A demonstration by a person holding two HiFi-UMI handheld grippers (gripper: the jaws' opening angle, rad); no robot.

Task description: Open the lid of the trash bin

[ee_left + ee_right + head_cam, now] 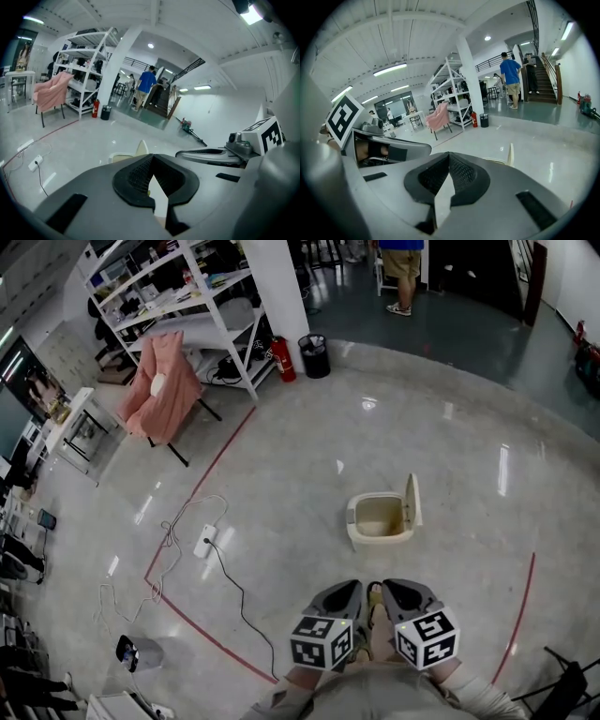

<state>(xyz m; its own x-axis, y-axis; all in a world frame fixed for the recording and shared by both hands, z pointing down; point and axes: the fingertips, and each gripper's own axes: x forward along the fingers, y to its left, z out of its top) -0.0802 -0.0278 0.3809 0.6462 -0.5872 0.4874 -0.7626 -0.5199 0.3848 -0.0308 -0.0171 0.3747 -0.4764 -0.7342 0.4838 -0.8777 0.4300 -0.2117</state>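
The cream trash bin (379,522) stands on the floor ahead of me, its lid (412,500) raised upright on the right side and the inside showing bare. My left gripper (348,589) and right gripper (395,587) are held side by side close to my body, well short of the bin and touching nothing. Both are shut with nothing between their pads. In the left gripper view the left gripper (151,157) points at the bin (123,157) beyond its tip. Past the right gripper (449,155), in the right gripper view, the lid (510,153) shows.
A white power strip (204,542) with trailing cables lies on the floor at my left, beside a red tape line (202,486). A pink-draped chair (161,385), white shelving (178,296), a fire extinguisher (283,359) and a black bin (314,355) stand far back. A person (403,268) is by the stairs.
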